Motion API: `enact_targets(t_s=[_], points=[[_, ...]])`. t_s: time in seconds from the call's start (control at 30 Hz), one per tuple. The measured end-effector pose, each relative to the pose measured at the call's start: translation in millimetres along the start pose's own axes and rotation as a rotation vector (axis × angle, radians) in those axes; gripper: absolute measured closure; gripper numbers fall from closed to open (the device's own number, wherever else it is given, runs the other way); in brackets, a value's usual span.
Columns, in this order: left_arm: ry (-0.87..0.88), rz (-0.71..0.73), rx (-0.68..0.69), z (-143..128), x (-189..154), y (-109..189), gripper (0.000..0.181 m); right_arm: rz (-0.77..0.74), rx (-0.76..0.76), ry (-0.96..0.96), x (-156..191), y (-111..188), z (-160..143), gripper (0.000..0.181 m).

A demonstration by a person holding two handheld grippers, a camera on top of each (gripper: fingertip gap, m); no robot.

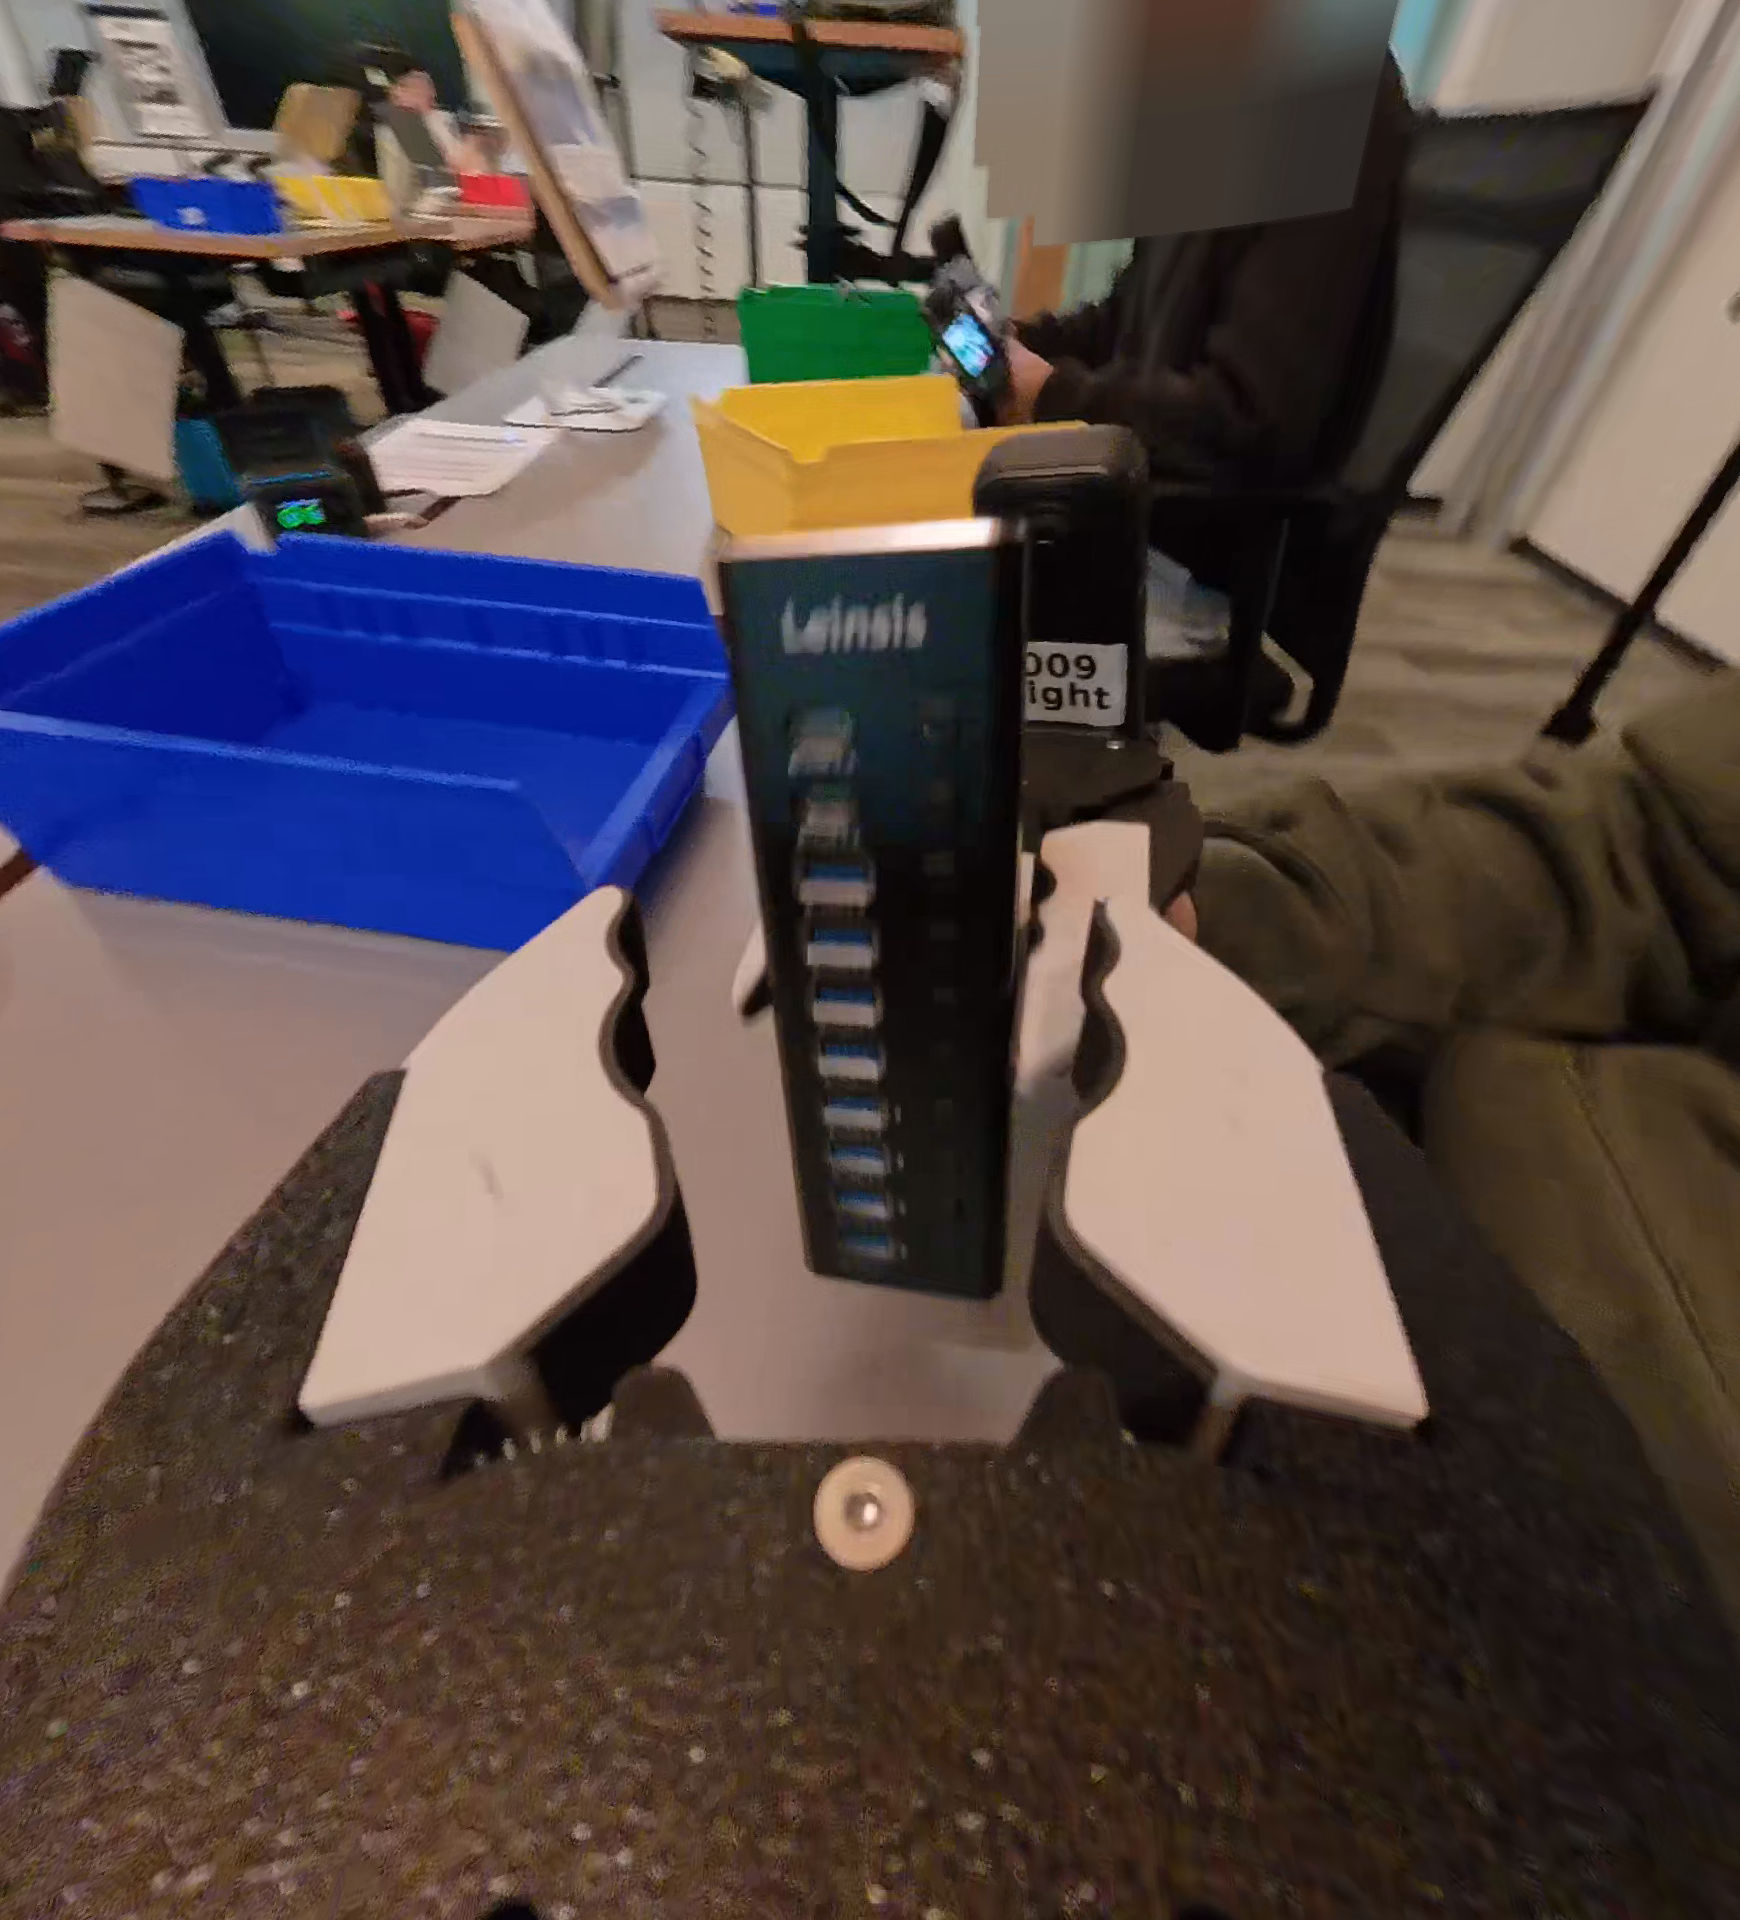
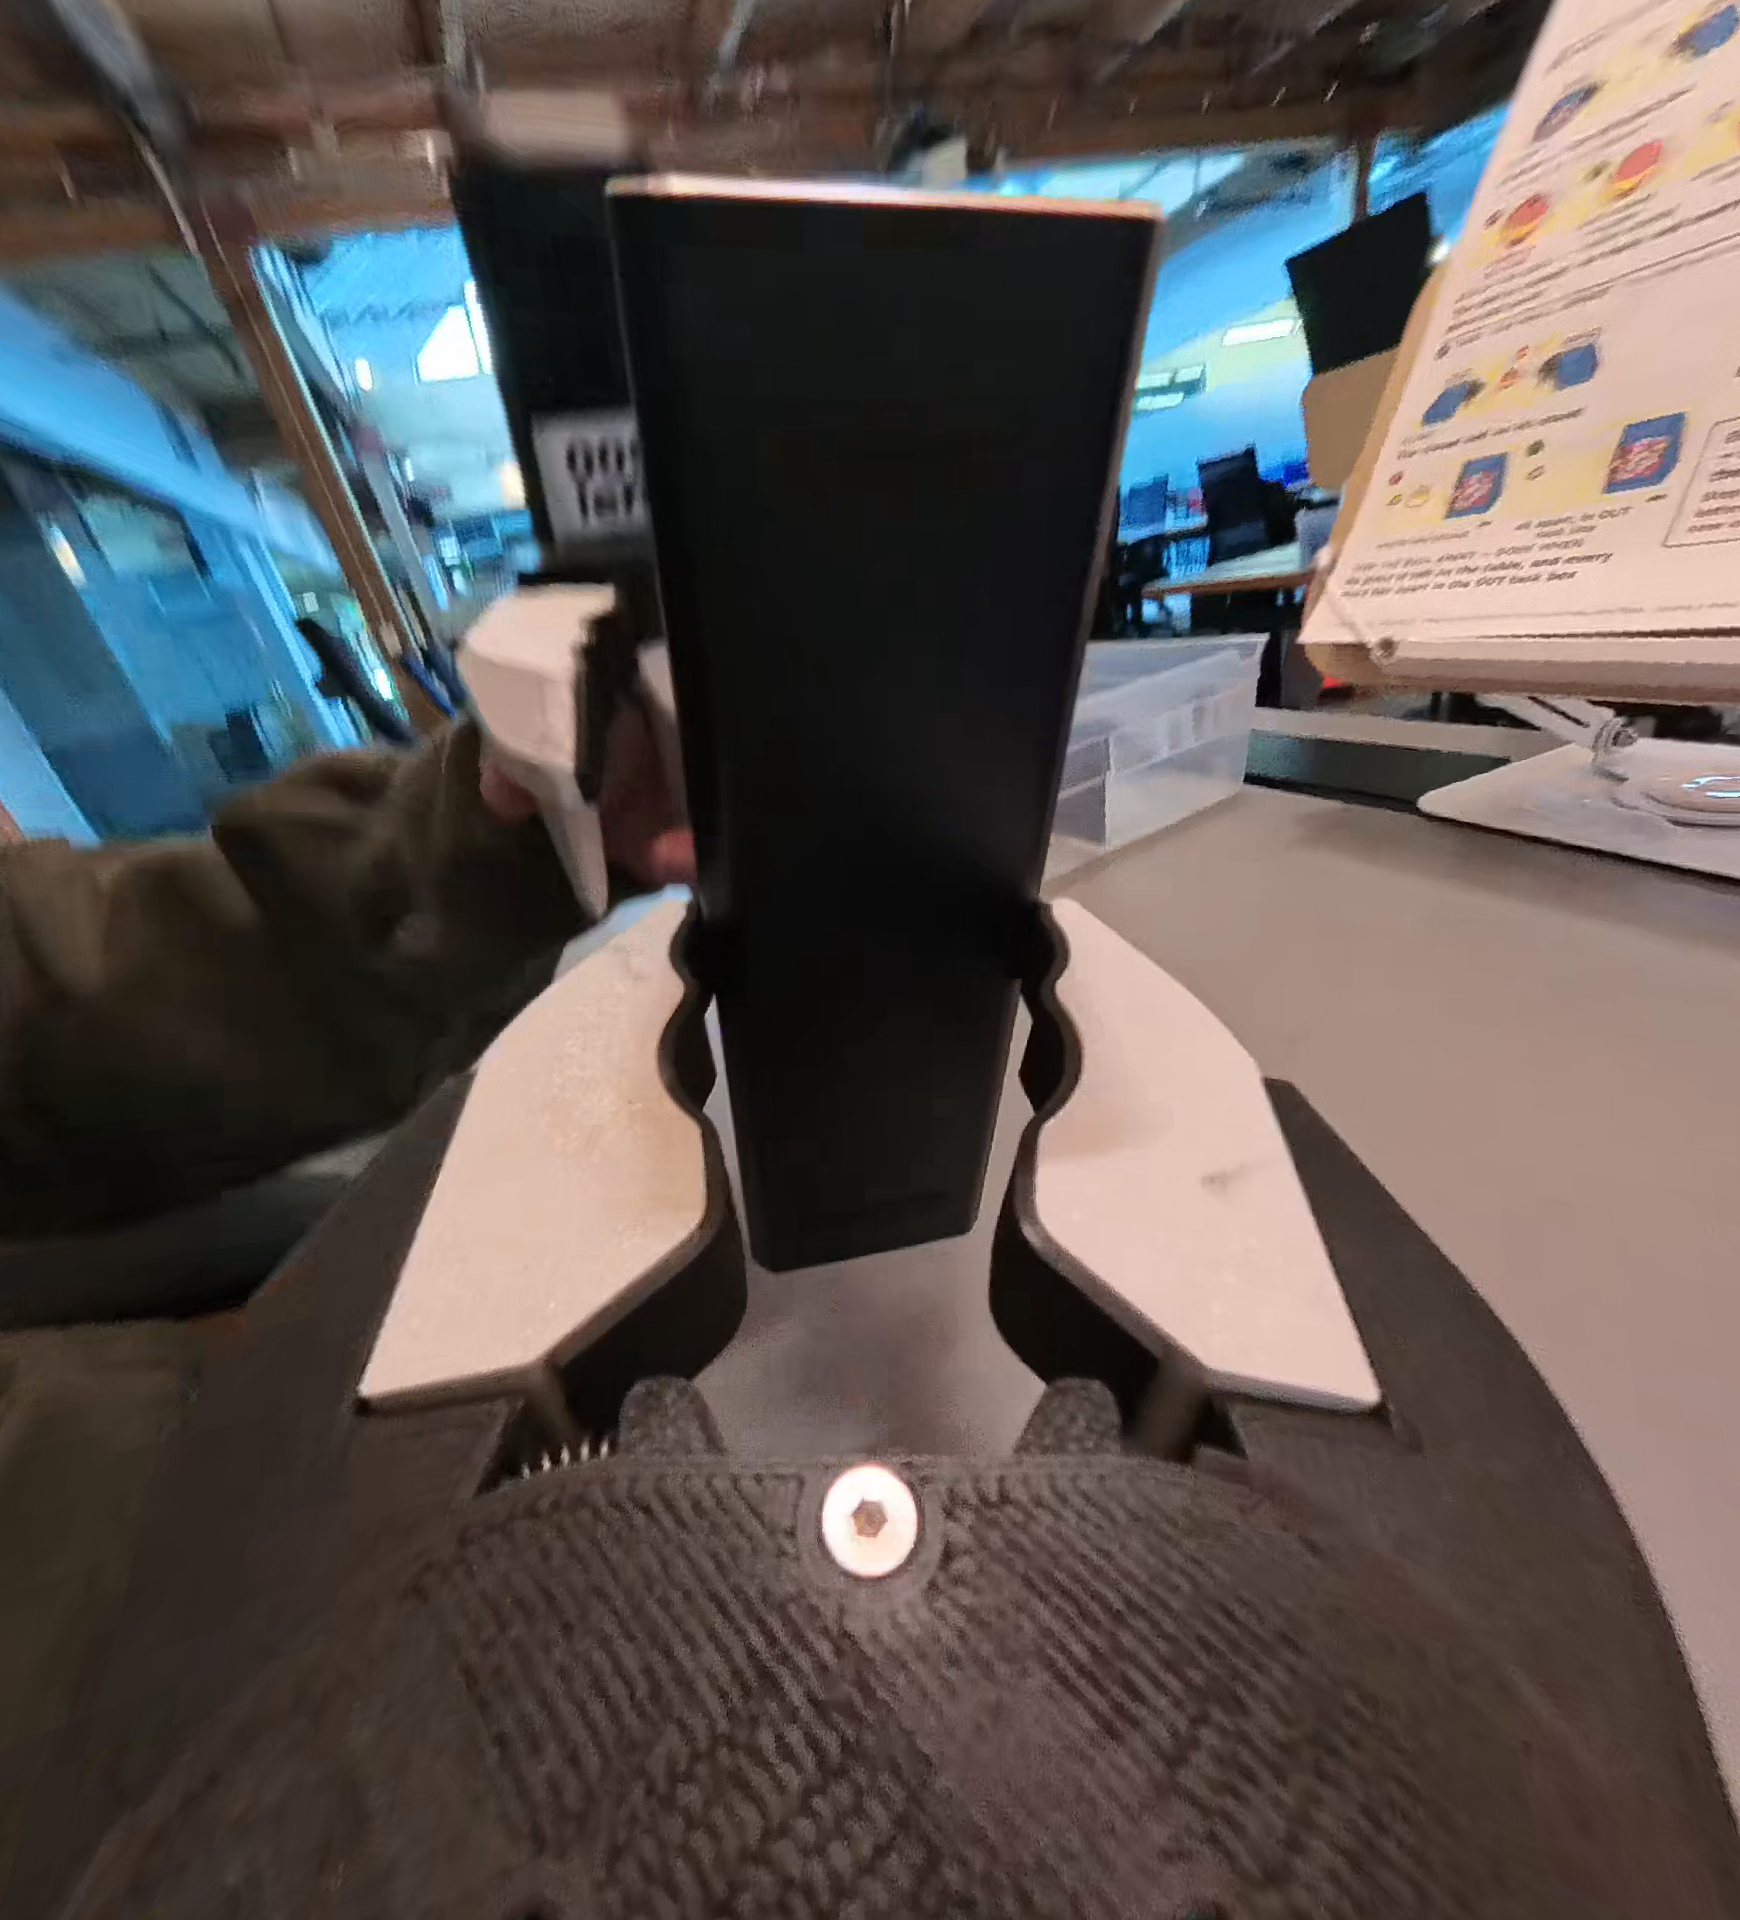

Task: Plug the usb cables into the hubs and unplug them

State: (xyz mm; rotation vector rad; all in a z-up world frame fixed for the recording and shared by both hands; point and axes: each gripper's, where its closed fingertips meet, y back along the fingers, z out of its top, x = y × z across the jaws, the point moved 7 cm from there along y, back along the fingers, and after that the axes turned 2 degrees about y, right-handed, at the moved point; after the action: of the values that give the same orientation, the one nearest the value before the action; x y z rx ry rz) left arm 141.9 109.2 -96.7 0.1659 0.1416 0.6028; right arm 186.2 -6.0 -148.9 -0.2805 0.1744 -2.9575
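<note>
A black USB hub (image 1: 876,1039) with a column of blue ports stands upright above the grey table (image 1: 118,1143). My right gripper (image 2: 871,914) is shut on the hub (image 2: 876,623), its fingertips pressing both narrow sides, and I see the hub's plain back. The right gripper's black body (image 1: 1063,540) shows behind the hub in the left wrist view. My left gripper (image 1: 861,914) is open, its fingers either side of the hub's port face with gaps on both sides. The left gripper's white handle (image 2: 533,686) shows behind the hub. No USB cable is in view.
A blue bin (image 1: 326,727) sits left of the hub, with a yellow bin (image 1: 824,457) and a green bin (image 1: 830,332) behind it. A person sits at the table's far end. An instruction board on a stand (image 2: 1624,364) and a clear box (image 2: 1157,727) are at the right. The tips of both grippers are at nearly the same place.
</note>
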Motion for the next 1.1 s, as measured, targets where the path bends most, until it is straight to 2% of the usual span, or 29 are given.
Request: enact_targets(t_s=[0.13,0.27,0.3,0.37,0.47,0.57,0.7,0.87,1.1], points=[[0.156,0.036,0.044,-30.5,-7.0,1.9,0.103,0.021,-0.133,-0.075,-4.8,13.0,14.8,0.123],[0.102,0.128,0.199,-41.2,-13.9,-12.6,0.101,0.056,-0.156,-0.056,1.3,10.6,24.1,0.122],[0.082,0.115,0.217,-39.9,-17.0,-17.0,0.103,0.070,-0.158,-0.052,4.5,8.8,24.5,0.123],[0.023,0.093,0.244,-36.7,-20.7,-23.5,0.121,0.072,-0.159,-0.039,7.1,6.8,24.8,0.123],[-0.022,0.100,0.277,-37.4,-18.5,-25.7,0.121,0.080,-0.096,-0.005,5.2,10.1,25.6,0.123],[0.000,0.017,0.205,-40.5,-19.4,-25.2,0.122,0.137,-0.055,-0.035,5.8,18.8,27.0,0.124],[0.050,-0.070,0.091,-47.5,-19.9,-30.9,0.122,0.113,-0.067,-0.009,5.5,25.3,26.9,0.122],[0.063,-0.049,0.024,-57.2,-20.0,-40.1,0.122,0.106,-0.038,-0.064,4.7,21.1,24.0,0.122],[0.044,-0.062,0.096,-65.6,-15.4,-43.5,0.122,0.070,0.031,-0.020,2.9,18.8,15.9,0.122]])
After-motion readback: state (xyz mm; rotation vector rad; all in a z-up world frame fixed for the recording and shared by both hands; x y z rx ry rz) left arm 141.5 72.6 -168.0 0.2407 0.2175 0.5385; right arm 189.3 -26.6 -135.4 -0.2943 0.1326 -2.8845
